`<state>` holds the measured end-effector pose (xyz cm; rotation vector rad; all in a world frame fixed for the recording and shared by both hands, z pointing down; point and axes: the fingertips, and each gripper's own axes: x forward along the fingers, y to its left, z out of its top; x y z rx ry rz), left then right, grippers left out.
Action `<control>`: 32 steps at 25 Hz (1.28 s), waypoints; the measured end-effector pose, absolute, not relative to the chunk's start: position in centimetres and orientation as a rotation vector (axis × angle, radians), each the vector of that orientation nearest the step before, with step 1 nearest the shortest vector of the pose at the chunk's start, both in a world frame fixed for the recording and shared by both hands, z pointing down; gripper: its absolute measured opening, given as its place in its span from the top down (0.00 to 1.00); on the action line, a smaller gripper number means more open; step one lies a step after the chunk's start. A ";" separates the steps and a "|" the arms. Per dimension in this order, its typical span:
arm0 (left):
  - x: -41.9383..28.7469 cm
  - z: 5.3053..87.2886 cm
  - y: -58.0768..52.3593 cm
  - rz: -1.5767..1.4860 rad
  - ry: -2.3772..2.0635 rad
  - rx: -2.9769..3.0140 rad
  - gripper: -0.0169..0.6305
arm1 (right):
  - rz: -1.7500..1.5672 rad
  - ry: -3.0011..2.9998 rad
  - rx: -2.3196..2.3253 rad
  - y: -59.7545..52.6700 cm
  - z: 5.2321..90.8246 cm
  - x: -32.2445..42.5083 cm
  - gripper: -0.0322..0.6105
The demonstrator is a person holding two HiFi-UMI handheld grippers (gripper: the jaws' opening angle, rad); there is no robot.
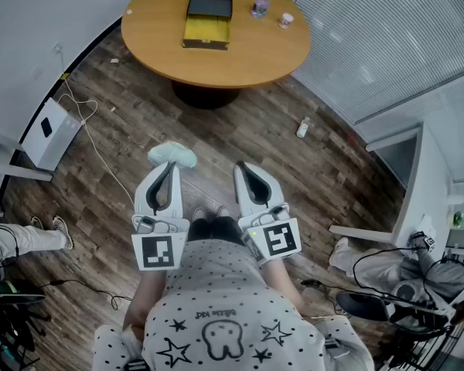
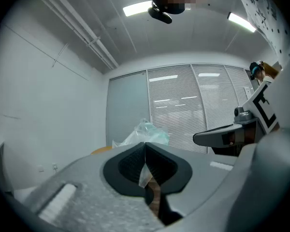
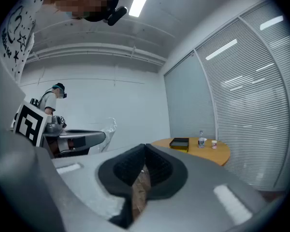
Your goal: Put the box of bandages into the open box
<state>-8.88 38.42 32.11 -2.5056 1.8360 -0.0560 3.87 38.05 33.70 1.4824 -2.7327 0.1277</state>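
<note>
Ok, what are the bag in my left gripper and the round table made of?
The bag: thin clear plastic film, crinkled and see-through, pale teal contents. The table: wood or wood-look laminate, smooth orange-brown top; cannot tell which.

Round wooden table [image 1: 247, 56], upper centre of the head view, bearing an open box [image 1: 209, 15], black and yellow, with a small bottle [image 1: 261, 5] and cup [image 1: 286, 20] at its right. Plank floor [image 1: 216, 130] below carries a small white object [image 1: 302, 127].
</note>
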 end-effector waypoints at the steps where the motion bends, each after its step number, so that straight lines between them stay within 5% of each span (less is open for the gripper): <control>1: -8.7 32.2 38.4 -0.055 1.835 -2.507 0.96 | 0.130 -2.736 1.483 38.0 33.8 4.0 0.94; 32: -9.1 33.5 40.2 -0.062 1.836 -2.525 0.96 | 0.141 -2.724 1.521 40.1 34.6 5.7 0.94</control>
